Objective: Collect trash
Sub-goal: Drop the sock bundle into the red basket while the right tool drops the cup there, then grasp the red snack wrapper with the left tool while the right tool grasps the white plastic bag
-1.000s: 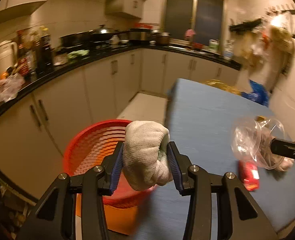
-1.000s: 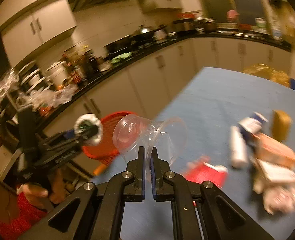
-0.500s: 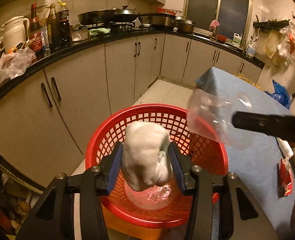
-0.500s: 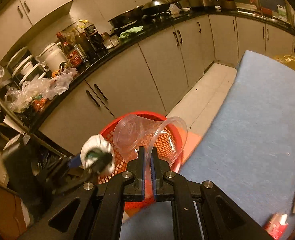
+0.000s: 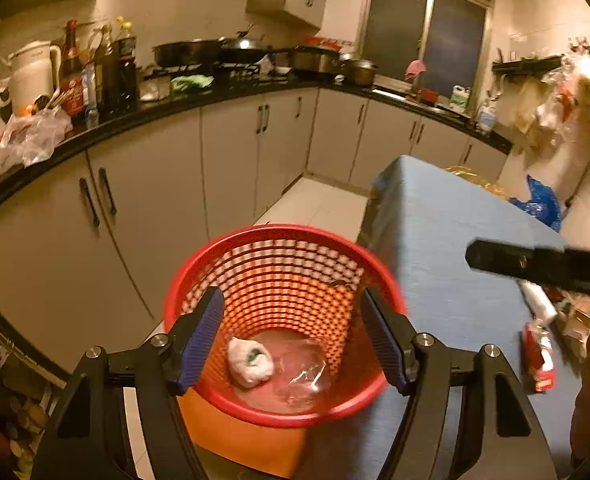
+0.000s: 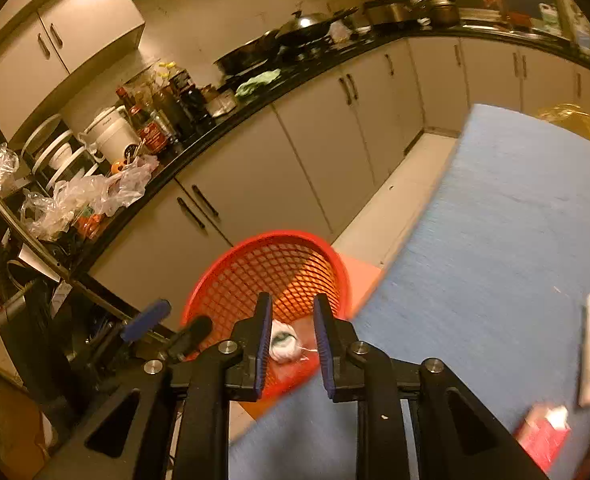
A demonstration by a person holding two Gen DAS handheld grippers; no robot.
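Both loads dropped: wad (image 5: 251,362) and cup (image 5: 305,376) now in basket (image 5: 183,300). Your left gripper (image 5: 297,336) and right gripper (image 6: 291,344) gape, released. Next, red packet (image 5: 539,364) at right: light, crinkly; pinch its edge.

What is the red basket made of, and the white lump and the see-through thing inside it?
The basket looks like molded plastic: a glossy rim and even lattice holes. The white lump seems to be crumpled tissue or cloth, matte and wrinkled. The see-through thing is probably thin plastic, shiny with creases.

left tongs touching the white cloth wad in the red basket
Apart. Left wrist view: left tongs open and above the red mesh basket; white cloth wad lies at its bottom.
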